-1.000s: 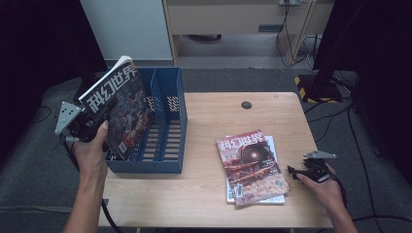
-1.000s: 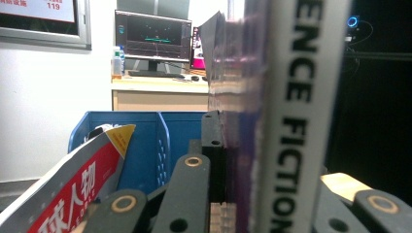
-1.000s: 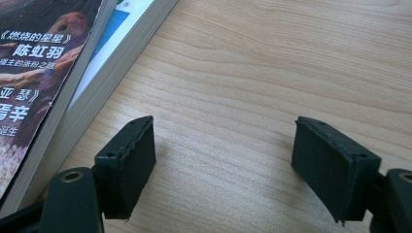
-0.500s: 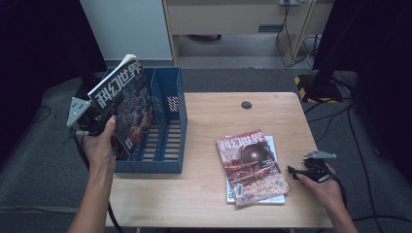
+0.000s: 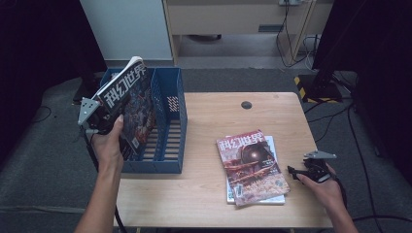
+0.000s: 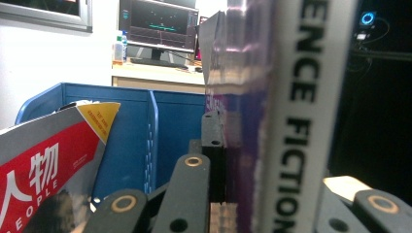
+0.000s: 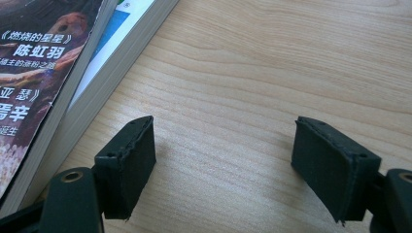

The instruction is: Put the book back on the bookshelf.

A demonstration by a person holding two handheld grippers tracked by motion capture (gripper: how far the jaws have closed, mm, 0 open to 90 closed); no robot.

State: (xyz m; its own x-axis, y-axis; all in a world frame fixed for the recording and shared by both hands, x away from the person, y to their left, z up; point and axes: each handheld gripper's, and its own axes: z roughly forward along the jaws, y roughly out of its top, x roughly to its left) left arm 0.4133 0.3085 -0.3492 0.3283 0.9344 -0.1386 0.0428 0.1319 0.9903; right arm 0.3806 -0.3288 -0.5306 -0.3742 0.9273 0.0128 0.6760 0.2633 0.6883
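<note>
Left gripper (image 5: 99,118): black two-jaw tool with a grey three-cornered plate, held in the person's left hand (image 5: 109,143) at the table's left edge; jaws clamped on the spine side of a thick glossy magazine with a dark illustrated cover and large white title characters (image 5: 132,109). In the left gripper view the magazine's white spine (image 6: 303,121) with black lettering stands upright between the jaws.

Magazine position: raised, standing nearly on edge and leaning slightly, over the left compartment of the blue plastic slatted file rack (image 5: 167,126). Whether its lower edge touches the rack floor cannot be told.

File rack: sits on the left part of the light wooden table (image 5: 209,184), overhanging the left edge. The left gripper view shows a second magazine with a red cover and a yellow corner (image 6: 53,160) leaning inside the rack, with the blue dividers behind it.

Right gripper (image 5: 303,171): black two-jaw tool in the person's right hand (image 5: 326,187), low over the table near its right edge; jaws spread wide with nothing between them, bare wood below them in the right gripper view.

Stack of two magazines (image 5: 252,167): lies flat on the table just left of the right gripper; top one has a reddish-brown cover, lower one shows a white and blue edge (image 7: 104,53).

Small dark round disc (image 5: 247,105): on the tabletop near the far edge.
</note>
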